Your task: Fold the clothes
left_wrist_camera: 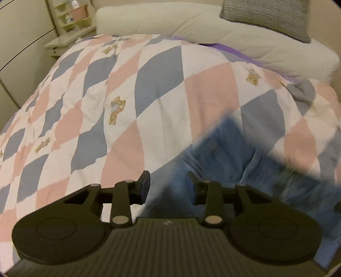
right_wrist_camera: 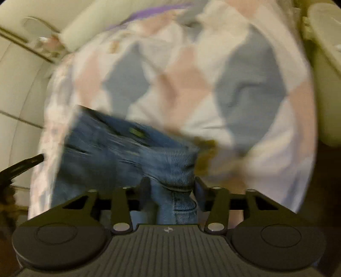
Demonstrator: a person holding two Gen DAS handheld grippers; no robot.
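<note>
Bunched blue jeans [right_wrist_camera: 170,170] sit clamped between the right gripper [right_wrist_camera: 170,185] fingers; the left gripper [left_wrist_camera: 168,181], jaws apart and empty, hovers just left of them over the quilt [left_wrist_camera: 149,85].

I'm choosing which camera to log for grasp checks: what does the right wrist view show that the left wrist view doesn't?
Only the right wrist view shows a grasp: the right gripper has a bunched fold of the jeans between its fingers. Only the left wrist view shows the left gripper open and empty, plus the grey pillow and a bedside shelf. Both show the blurred jeans on the diamond-patterned quilt.
</note>
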